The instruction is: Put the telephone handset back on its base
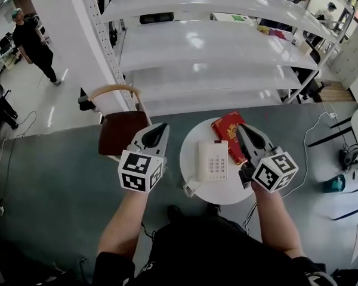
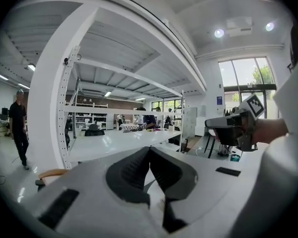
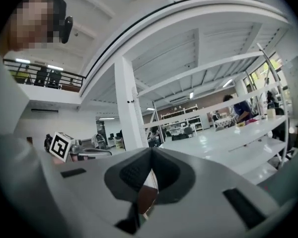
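**Two clenched tools held over a round tabletop with a white telephone**

Seen from above, a person in dark clothes stands at the far left on a pale floor. Nearer the middle is a chair with a brown seat and a curved wooden back. It sits just in front of a tall white shelving unit that fills the top of the scene.

The left tool hangs over the chair's right edge, just left of the tabletop. Its jaws are clenched, tip against tip, with nothing between them. It points level toward the shelves.

To its right is a small round white tabletop. A white telephone with a grey keypad lies near its middle, between the two tools and below them. From this height it is unclear whether the handset rests in its cradle. A red box lies just behind the telephone, touching its far right corner.

The right tool hovers over the red box – jaws also clenched together, empty, aimed at the shelves.
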The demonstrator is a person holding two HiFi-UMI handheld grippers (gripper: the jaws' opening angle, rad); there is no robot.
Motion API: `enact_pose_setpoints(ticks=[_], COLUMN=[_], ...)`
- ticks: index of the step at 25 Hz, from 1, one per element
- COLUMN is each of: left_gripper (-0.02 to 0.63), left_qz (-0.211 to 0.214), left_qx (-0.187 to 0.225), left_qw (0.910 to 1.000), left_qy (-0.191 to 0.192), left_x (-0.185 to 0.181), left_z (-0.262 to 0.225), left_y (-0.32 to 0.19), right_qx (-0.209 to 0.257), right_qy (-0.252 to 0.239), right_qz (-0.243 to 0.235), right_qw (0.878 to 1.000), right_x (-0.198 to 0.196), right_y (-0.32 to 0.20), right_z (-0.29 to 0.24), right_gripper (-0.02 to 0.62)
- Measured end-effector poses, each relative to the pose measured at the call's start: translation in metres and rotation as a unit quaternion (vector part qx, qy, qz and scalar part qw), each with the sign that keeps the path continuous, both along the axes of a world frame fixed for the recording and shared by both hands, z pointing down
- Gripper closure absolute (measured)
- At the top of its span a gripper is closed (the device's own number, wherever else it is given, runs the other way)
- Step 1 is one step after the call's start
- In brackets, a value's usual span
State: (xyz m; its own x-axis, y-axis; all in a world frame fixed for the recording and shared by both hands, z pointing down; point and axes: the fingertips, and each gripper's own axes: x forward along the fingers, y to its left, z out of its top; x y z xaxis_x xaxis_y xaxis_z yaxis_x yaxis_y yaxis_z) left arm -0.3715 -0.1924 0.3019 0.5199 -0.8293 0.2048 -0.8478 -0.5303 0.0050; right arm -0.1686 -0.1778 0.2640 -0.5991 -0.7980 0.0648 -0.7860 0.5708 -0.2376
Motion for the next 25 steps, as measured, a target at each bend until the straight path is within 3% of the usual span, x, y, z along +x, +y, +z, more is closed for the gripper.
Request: enact_pose_setpoints(ticks=[8,17,25], left_gripper=[0.603,0.598,0.6], left_qz=[0.018,0.021,0.02], left_qx=[0.017,0.032,0.023], left_qw=[0.9983,0.9978,0.9987], left_qy=[0.053,0.054,0.04], left_x=[0.016,0.063,0.095], left_z=[-0.018,-0.03,-0.024], left_y=[-0.001,0.004,0.007], right_qx=[0.03,0.081,0.074], right_qy=[0.019,0.029,0.032], right_qz=[0.025,0.016,-0.009], right_qw=[0.999,0.996,0.997], right_x=[0.012,0.049,0.069], right_y=[0.023,0.028,0.036], right_z=[-0.028,-0.047,-0.024], right_gripper=[0.59,0.592,0.592])
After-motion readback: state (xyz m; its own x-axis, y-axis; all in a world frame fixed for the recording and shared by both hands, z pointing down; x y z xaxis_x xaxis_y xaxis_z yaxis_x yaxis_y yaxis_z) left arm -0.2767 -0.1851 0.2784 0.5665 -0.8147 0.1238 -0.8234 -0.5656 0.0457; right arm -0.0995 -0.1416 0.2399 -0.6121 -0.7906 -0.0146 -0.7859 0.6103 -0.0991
